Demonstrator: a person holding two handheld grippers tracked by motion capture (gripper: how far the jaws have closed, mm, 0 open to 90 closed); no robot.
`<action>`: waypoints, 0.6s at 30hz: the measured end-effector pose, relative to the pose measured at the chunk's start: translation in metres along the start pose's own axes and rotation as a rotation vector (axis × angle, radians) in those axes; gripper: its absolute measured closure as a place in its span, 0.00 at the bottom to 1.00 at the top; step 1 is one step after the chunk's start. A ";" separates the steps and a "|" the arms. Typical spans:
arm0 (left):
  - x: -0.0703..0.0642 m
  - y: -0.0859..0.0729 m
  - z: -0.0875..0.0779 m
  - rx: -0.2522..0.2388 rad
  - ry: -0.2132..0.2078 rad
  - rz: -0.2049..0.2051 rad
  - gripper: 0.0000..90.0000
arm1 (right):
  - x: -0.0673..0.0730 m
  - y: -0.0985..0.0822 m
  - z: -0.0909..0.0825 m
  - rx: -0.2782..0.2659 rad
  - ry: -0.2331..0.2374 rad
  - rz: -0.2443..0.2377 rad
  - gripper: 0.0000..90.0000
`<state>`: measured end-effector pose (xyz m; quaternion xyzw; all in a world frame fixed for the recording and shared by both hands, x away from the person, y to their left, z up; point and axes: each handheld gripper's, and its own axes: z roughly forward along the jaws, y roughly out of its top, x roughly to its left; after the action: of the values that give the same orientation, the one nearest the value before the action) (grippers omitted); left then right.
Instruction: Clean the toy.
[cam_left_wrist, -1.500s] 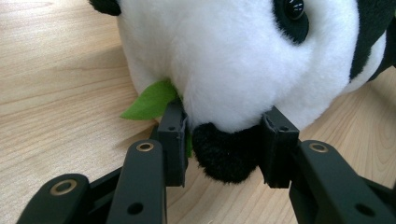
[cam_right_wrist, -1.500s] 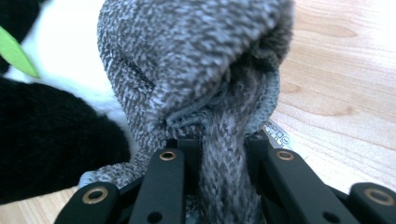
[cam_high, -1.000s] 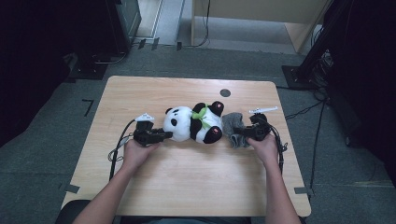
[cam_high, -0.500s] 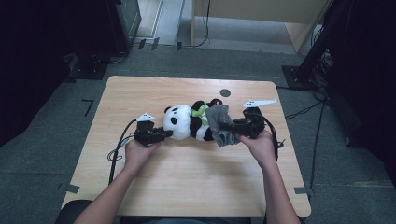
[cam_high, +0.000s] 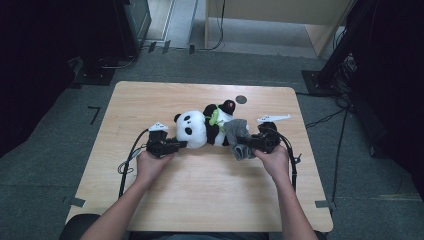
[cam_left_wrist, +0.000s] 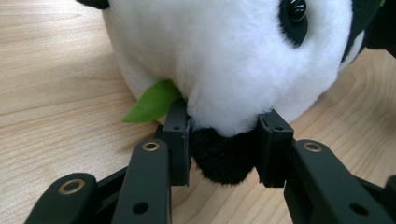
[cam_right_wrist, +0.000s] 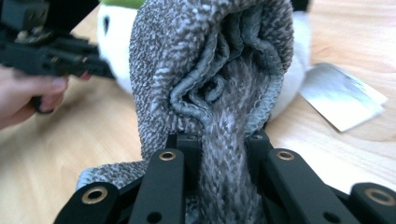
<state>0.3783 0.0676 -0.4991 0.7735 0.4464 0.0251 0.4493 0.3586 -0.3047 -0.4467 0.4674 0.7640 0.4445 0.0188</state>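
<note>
On the surface (cam_high: 200, 195): left gripper (cam_left_wrist: 223, 140) clamped panda (cam_left_wrist: 224, 60) snout; right gripper (cam_right_wrist: 223, 140) pinched grey sock (cam_right_wrist: 210, 70), probably dressing it. Next: tug sock over the body.

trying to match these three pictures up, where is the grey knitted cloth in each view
High view: the grey knitted cloth lies right of centre, against the black and white plush panda, in the right gripper.
Left gripper view: not in it.
Right gripper view: the cloth stands in the middle, clamped at the bottom.
Shared landmark: the panda.
</note>
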 end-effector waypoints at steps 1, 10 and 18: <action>0.000 0.000 0.000 0.002 0.000 -0.001 0.71 | -0.002 -0.001 0.000 -0.016 -0.003 0.012 0.85; 0.005 0.002 -0.001 0.009 -0.010 -0.006 0.71 | -0.020 -0.008 -0.003 -0.045 -0.008 0.087 0.85; 0.009 0.005 -0.002 0.024 -0.011 0.017 0.71 | -0.038 -0.017 0.009 0.028 -0.068 0.143 0.85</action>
<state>0.3859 0.0747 -0.4978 0.7827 0.4376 0.0191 0.4423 0.3718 -0.3294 -0.4786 0.5355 0.7338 0.4180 0.0064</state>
